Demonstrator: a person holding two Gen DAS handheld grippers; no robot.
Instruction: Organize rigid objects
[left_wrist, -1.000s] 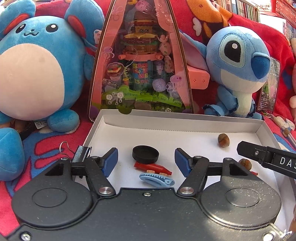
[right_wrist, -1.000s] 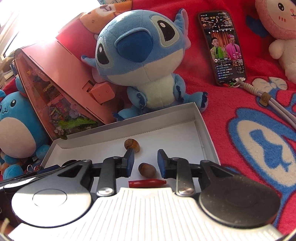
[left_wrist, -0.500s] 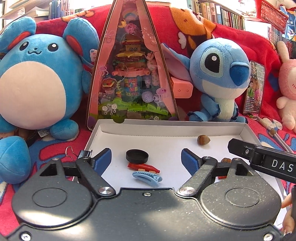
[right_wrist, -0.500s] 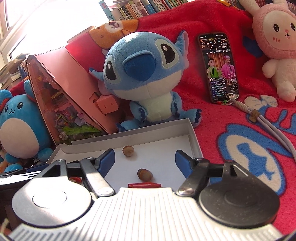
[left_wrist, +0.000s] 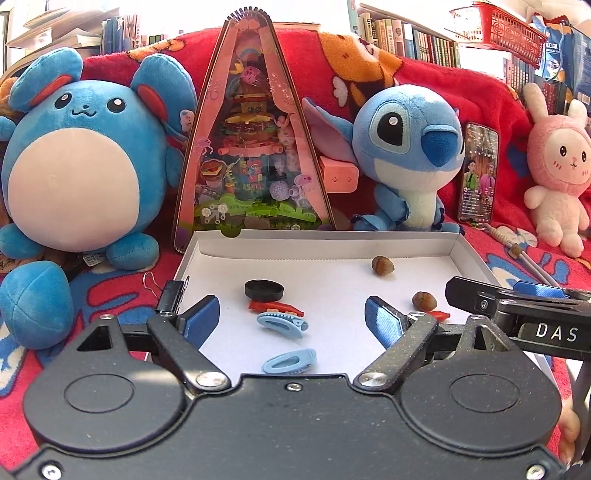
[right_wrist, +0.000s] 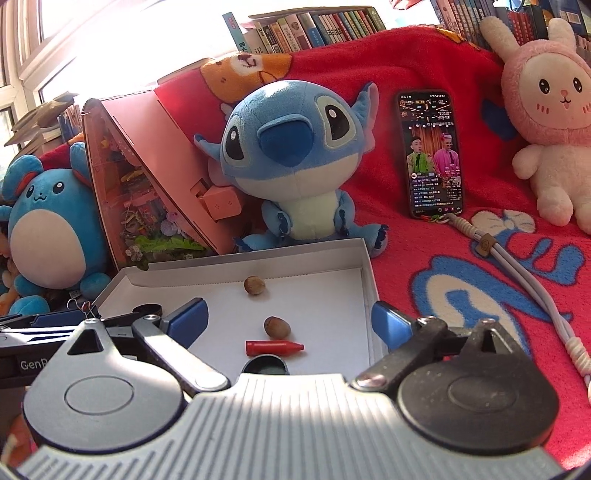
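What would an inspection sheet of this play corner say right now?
Surface: red blanket with blue and white patterns.
Job's things: white box holds two nuts, two black caps, two red pieces, two blue hair clips.
Clutter: binder clip at the box's left edge; phone propped upright.
Grippers: left hand-held gripper and right hand-held gripper open, jaws just widened, pressing on nothing.
Cables: pale cord from phone.
Surroundings: plush toys, pink display case, bookshelves.
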